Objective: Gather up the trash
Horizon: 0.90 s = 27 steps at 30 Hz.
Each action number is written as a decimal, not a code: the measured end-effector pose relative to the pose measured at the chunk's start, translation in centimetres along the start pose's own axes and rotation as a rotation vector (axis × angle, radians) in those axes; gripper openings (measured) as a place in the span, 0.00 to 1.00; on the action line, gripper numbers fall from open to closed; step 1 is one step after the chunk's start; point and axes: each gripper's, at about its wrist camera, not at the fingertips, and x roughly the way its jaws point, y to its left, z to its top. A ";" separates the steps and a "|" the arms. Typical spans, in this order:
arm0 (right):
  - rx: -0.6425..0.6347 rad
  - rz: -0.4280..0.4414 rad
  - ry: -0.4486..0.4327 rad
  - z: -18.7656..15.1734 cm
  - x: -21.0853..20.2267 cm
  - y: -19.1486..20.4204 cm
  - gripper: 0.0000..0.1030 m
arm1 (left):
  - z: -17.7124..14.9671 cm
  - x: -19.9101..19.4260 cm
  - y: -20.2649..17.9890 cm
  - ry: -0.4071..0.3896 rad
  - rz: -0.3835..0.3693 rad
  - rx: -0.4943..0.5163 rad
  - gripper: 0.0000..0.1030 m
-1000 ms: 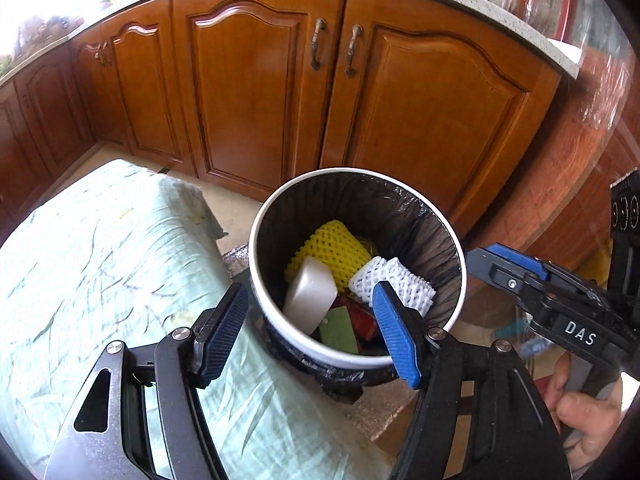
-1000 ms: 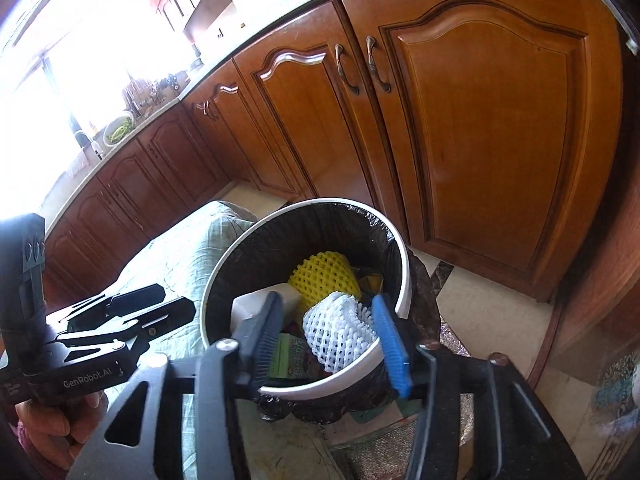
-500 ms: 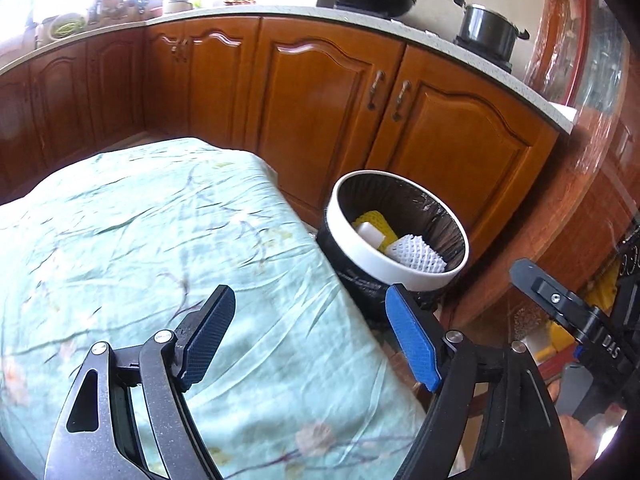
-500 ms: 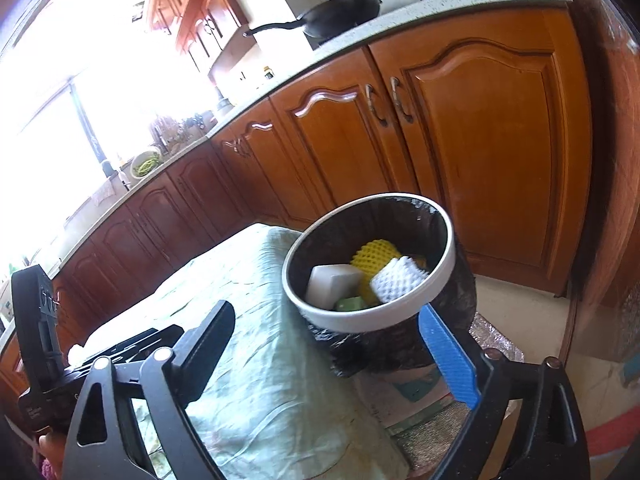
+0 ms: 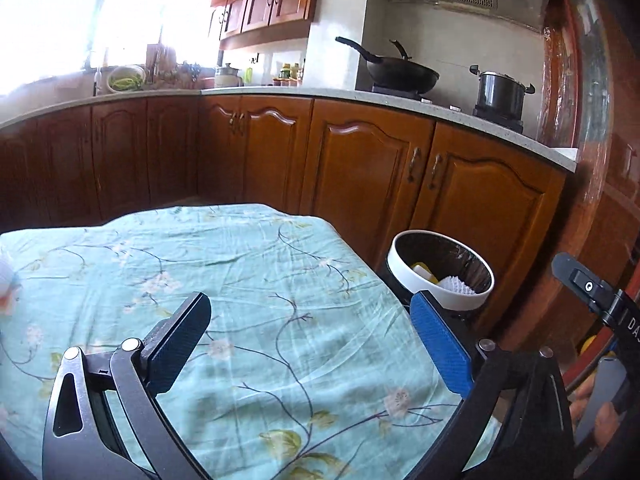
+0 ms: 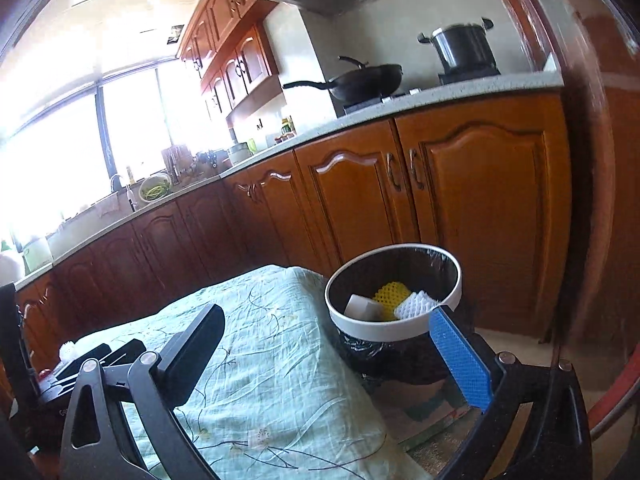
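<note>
A: Wood cabinets (image 5: 360,184), one long run; one table under floral cloth (image 5: 240,280); one white bin (image 6: 394,330) beside its right corner.

B: Bin contents?

A: I count three pieces: yellow net (image 6: 390,294), white net (image 6: 414,305), pale block (image 6: 360,307).

B: Next target?

A: One small white scrap (image 6: 69,350), far left, nearer my left gripper (image 5: 308,344).

B: Jaws?

A: Left gripper and right gripper (image 6: 332,360): both spread wide, holding nothing.

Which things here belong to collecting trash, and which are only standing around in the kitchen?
For the job:
trash bin
yellow foam net
white foam net
white block
left gripper
right gripper

Just there:
wok
pot
floral tablecloth
</note>
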 end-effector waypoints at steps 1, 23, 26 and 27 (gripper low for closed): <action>-0.035 -0.012 -0.032 0.3 -0.6 0.8 1.00 | 0.1 -0.5 0.2 -0.014 0.012 0.005 1.00; -0.132 -0.012 0.010 -5.8 0.0 2.7 1.00 | -4.6 -3.4 1.2 -0.083 0.143 0.088 1.00; -0.125 -0.010 0.007 -5.8 -0.2 2.7 1.00 | -4.6 -3.5 1.1 -0.085 0.141 0.091 1.00; -0.123 -0.009 0.006 -5.7 -0.3 2.7 1.00 | -4.6 -3.6 1.0 -0.085 0.144 0.092 1.00</action>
